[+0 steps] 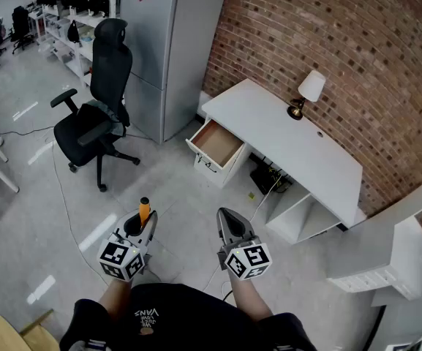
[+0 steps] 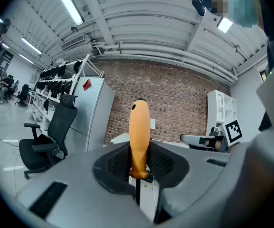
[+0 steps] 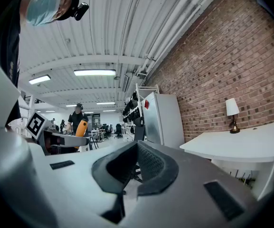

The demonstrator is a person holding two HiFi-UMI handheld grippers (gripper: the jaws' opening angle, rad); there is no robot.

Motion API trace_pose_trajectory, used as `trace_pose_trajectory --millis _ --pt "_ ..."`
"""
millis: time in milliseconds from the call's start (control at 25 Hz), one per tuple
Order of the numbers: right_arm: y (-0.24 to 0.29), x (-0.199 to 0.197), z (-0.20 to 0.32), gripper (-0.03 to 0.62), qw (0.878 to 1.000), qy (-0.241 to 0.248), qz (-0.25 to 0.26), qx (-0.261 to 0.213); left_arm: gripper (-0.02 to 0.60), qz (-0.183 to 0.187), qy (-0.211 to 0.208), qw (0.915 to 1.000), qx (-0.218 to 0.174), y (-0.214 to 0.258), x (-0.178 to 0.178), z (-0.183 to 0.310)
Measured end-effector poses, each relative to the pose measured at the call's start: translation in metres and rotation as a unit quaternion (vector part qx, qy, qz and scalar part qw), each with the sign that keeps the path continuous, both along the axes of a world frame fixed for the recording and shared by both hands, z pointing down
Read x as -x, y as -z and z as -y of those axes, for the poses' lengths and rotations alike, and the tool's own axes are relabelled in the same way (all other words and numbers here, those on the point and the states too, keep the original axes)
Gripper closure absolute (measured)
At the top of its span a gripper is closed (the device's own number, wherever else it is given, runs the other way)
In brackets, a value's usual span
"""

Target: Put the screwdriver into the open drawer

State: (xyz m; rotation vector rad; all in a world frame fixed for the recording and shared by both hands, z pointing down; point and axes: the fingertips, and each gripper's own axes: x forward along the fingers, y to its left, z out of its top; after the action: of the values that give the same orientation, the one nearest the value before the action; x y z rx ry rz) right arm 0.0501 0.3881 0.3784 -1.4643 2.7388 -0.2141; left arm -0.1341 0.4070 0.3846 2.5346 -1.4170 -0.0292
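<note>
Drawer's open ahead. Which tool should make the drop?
Left. The left tool is shut on the screwdriver; the right tool is shut and empty. The drawer stands open ahead.

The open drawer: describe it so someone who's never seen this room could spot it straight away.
Find the brick wall and the long white desk standing against it. Under the desk's end nearest the tall grey cabinet, one drawer is pulled out. It alone shows a brown wooden inside.

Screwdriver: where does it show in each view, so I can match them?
Head view: lower left, screwdriver handle poking from left gripper.
Left gripper view: centre, upright, clamped between the jaws.
Right gripper view: mid-left, small orange handle.
Shared landmark: grey fridge.
</note>
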Motion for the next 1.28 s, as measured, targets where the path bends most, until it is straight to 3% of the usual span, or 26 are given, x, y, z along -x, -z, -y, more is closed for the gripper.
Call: trace_pose_trajectory --millis 600,1280 --pt "-0.012 0.007 0.040 0.597 1.000 0.006 0.020 0.015 0.505 -0.010 -0.006 0.9997 0.022 -0.016 0.000 0.044" --pt "-0.016 0.057 0.197 0.597 0.999 -0.042 0.017 0.016 0.505 -0.015 -0.045 0.9987 0.019 -0.022 0.054 0.216"
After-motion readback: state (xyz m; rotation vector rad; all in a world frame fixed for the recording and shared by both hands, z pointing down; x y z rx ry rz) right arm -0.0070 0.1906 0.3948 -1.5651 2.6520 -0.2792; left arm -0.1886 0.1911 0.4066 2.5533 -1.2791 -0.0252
